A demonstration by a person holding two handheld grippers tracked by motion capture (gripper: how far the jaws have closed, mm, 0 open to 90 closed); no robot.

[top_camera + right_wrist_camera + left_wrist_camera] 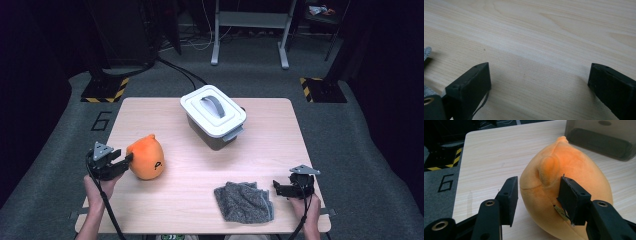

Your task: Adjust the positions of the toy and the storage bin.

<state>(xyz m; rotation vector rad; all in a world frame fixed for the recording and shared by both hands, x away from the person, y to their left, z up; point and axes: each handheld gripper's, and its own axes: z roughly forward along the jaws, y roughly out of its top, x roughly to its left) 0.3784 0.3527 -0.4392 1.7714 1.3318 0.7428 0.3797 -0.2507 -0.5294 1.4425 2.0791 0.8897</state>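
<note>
Black jaws of the left hand-held gripper (537, 200) flank an orange plush toy (566, 195).

Parted, one jaw lies against the toy's side, the other stands clear, nothing gripped. Toy sits at the bench's (280, 150) left side, the lidded grey box (214, 116) behind it. Right hand-held gripper (276, 188) rests released beside a grey cloth (243, 201).

— Where did the high view sit?
— Above the near edge, facing forward and down over the whole desk (210, 165).
— And the gripper views?
— Both rode low, very close; the left shared the orange plush (564, 192) with it.
</note>
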